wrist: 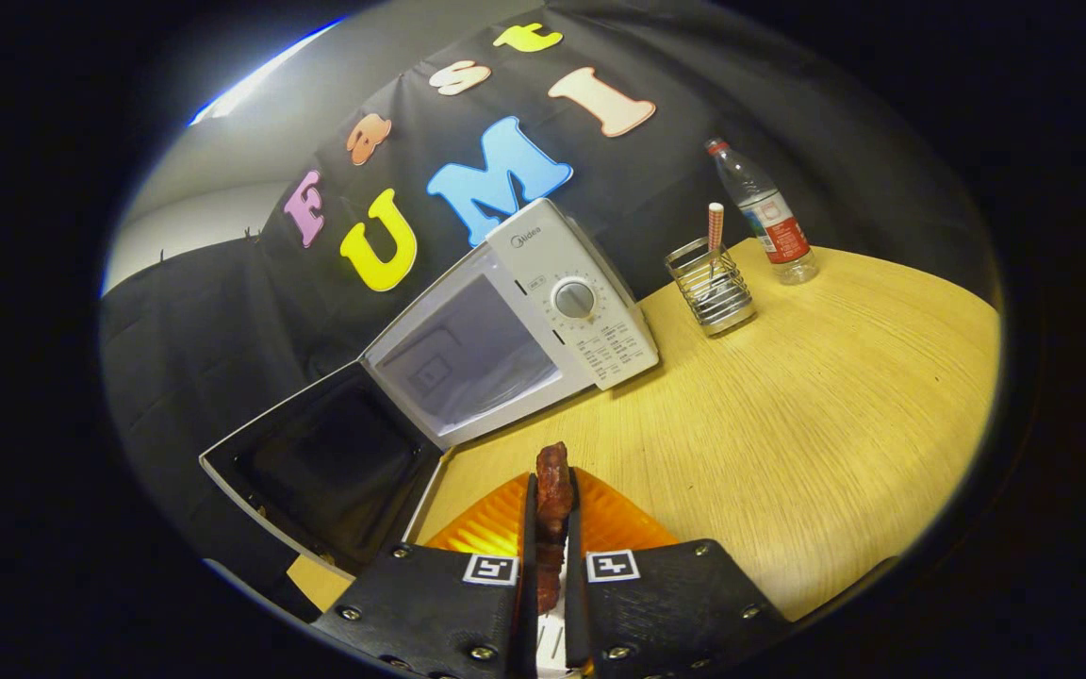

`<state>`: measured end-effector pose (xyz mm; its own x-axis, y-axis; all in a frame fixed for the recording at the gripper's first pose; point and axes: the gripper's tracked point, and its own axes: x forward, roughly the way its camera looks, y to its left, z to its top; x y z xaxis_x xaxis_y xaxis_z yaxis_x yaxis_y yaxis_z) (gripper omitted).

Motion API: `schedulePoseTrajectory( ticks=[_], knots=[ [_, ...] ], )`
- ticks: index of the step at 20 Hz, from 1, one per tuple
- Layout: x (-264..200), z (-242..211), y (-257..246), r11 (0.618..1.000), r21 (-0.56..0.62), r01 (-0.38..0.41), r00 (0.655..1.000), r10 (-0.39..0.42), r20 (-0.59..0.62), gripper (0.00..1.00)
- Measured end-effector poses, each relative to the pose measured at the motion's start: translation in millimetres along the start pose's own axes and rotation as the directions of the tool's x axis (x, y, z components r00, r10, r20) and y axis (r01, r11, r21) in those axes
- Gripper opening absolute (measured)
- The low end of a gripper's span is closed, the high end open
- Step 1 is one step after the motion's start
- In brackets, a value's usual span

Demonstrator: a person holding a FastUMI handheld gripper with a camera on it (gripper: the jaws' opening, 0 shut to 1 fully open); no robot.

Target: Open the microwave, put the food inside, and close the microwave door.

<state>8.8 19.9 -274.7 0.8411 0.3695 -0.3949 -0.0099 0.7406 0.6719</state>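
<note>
Nearest the camera, the claw (552, 528) stands narrowed, both fingers (449, 604) pressing on a reddish-brown piece of food (553, 500) held upright between them, its top end standing out past the fingertips. Directly beneath the fingers lies an orange ribbed plate (614, 523), resting on the wooden bench (788, 424). Just ahead of the claw stands the white microwave (543, 283), seated on the bench and appearing tilted in this view. Its door (326, 462) is swung fully open to the left, the dark inner face of the door showing; the cavity (463, 354) is exposed and pale inside. The control panel to the right of the cavity carries a round dial (574, 300). Beyond the microwave, further right on the bench, sits a wire holder (710, 288) with a striped stick (715, 226) standing in it, and just beside that a clear plastic bottle (765, 217) with a red label, upright.
</note>
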Motion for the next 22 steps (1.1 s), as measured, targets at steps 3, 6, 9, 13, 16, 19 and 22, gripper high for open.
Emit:
schedulePoseTrajectory(
  ticks=[3,6,9,13,16,19,22],
  knots=[
    [-4,7,6,1.0,0.011,0.002,1.0,-0.002,0.007,0.12],
    [-8,14,9,1.0,0.02,0.015,1.0,-0.015,0.016,0.12],
    [-12,24,29,1.0,0.008,0.001,0.999,-0.002,0.034,0.12],
    [-2,35,61,0.999,-0.033,-0.032,0.998,0.034,0.054,0.12],
    [18,35,86,0.998,-0.023,-0.054,0.998,0.055,0.038,0.12],
    [46,35,110,0.997,-0.051,-0.052,0.998,0.054,0.033,0.12],
    [83,32,131,0.998,-0.048,-0.049,0.998,0.05,0.025,0.12]
  ],
)
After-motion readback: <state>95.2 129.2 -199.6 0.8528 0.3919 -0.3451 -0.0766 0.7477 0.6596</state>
